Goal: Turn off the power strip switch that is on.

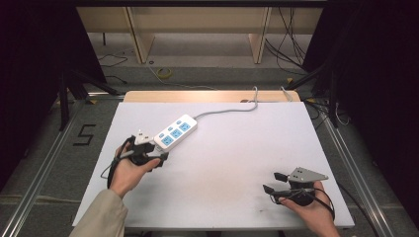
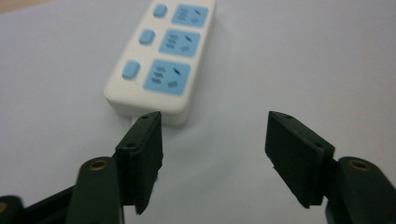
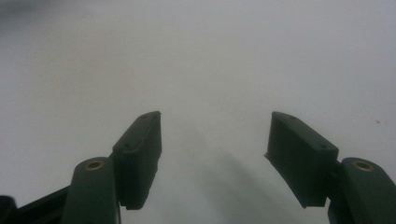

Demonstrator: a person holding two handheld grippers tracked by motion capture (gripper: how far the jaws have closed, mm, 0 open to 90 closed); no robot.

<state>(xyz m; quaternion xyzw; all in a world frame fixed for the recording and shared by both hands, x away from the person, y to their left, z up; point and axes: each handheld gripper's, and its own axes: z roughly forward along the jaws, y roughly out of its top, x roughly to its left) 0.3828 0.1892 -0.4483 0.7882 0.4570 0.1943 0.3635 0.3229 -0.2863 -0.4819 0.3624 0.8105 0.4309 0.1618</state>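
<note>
A white power strip [image 1: 175, 132] with blue sockets and blue switches lies slantwise on the white tabletop [image 1: 222, 163], left of the middle. My left gripper [image 1: 157, 149] sits right at its near end, held in a hand. In the left gripper view the jaws of this gripper [image 2: 215, 140] stand wide apart with bare table between them, and the end of the power strip [image 2: 159, 60] lies just beyond the left jaw's tip. My right gripper [image 1: 272, 181] rests at the near right of the table, open. In the right gripper view, that gripper [image 3: 215, 140] has blank white surface between its jaws.
The strip's grey cable [image 1: 232, 109] runs back and right over the table's far edge. Beyond it are a wooden shelf frame [image 1: 197, 24] and loose cables on the floor. A number mark [image 1: 85, 134] is on the floor at the left.
</note>
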